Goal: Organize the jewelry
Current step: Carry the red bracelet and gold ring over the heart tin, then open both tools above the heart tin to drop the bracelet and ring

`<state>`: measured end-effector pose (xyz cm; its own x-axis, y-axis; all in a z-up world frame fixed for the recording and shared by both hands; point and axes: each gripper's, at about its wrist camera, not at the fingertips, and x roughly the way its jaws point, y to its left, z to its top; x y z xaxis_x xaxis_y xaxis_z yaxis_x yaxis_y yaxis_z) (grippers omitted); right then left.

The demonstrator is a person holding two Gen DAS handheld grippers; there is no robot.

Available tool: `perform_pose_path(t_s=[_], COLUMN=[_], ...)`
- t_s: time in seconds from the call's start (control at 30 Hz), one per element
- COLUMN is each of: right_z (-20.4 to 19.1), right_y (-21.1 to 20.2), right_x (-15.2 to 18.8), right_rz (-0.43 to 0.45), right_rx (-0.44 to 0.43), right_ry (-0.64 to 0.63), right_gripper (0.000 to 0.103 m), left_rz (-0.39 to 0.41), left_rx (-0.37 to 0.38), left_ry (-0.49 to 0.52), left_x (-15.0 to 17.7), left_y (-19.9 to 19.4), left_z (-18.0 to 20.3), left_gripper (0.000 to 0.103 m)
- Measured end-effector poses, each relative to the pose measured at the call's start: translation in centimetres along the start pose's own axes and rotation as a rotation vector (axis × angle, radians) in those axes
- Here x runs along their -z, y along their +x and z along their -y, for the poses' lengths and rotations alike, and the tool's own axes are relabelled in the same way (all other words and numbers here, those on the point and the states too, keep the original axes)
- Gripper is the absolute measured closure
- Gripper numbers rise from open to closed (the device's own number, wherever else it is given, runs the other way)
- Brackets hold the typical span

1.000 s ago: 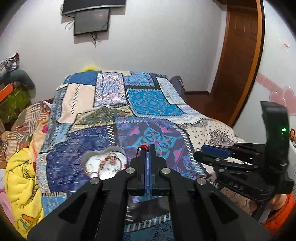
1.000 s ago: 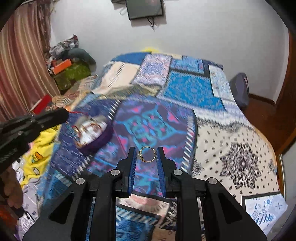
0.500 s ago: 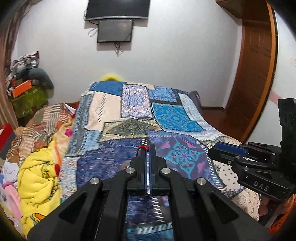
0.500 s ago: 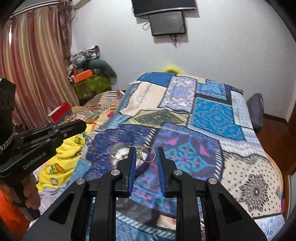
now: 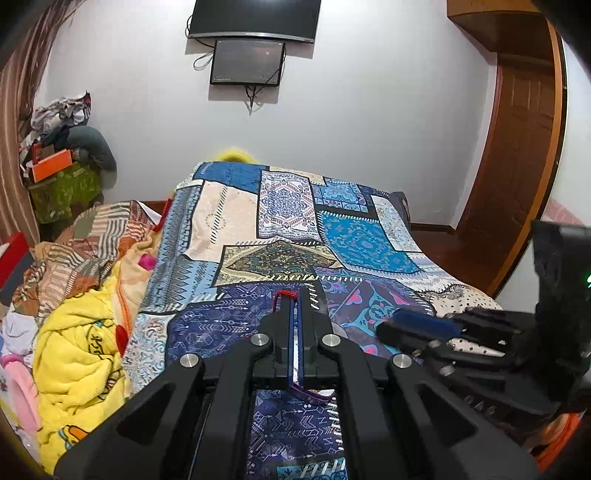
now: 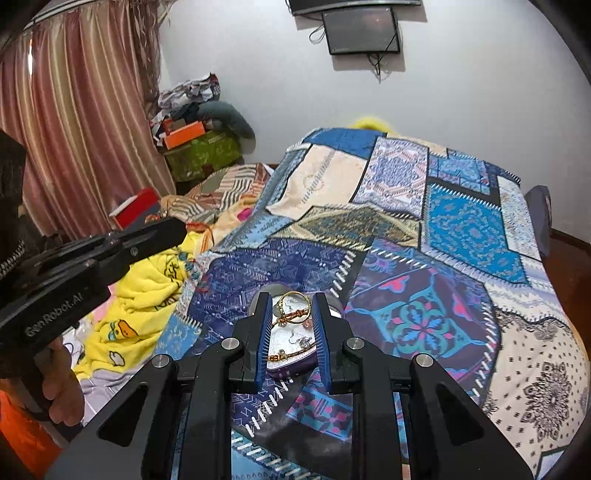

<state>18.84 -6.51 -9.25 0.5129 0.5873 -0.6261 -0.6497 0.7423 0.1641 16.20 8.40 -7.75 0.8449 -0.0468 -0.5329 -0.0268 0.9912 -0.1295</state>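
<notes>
**Two grippers over the bed, one tray, ring in right jaws**

Count: two grippers, one tray, one gold ring, one red cord. In the tray: at least two bracelets plus small pieces too small to count.

Left gripper [image 5: 294, 299]: jaws nearly shut, thin gap only, pinching the red cord [image 5: 285, 294], which loops out at the tips. Its body hides most of the tray in the left view; only a purple rim edge shows below the fingers.

Right gripper [image 6: 291, 308]: jaws part-open, the ring [image 6: 294, 306] between the tips. It sits close to both blue pads; contact can't be confirmed, so I can't tell if it is gripped. The ring hangs above the tray [image 6: 291, 367], which lies on the quilt [image 6: 424, 258] directly under the jaws. One bracelet [image 6: 284, 355] lies at the tray's near edge.

Around: yellow blanket [image 6: 136, 295] left of the tray, curtain [image 6: 74, 129] far left, screen [image 6: 360, 31] on the far wall, wooden door [image 5: 517, 147] to the right. Each gripper shows in the other's view, near-side edge.
</notes>
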Motion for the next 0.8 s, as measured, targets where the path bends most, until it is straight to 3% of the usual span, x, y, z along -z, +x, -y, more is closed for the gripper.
perform_pose_path(t_s=[0.8], right_z=[0.7], right_y=[6.9], right_x=[1.4], right_rz=[-0.139], right_rx=[0.007], right_ry=[-0.018], right_gripper=[0.083], left_rz=[-0.162], left_rx=[0.083], left_ry=[-0.03], left_x=[2.9], left_y=[8.8], left_z=[-1.2], left_gripper=[0.103])
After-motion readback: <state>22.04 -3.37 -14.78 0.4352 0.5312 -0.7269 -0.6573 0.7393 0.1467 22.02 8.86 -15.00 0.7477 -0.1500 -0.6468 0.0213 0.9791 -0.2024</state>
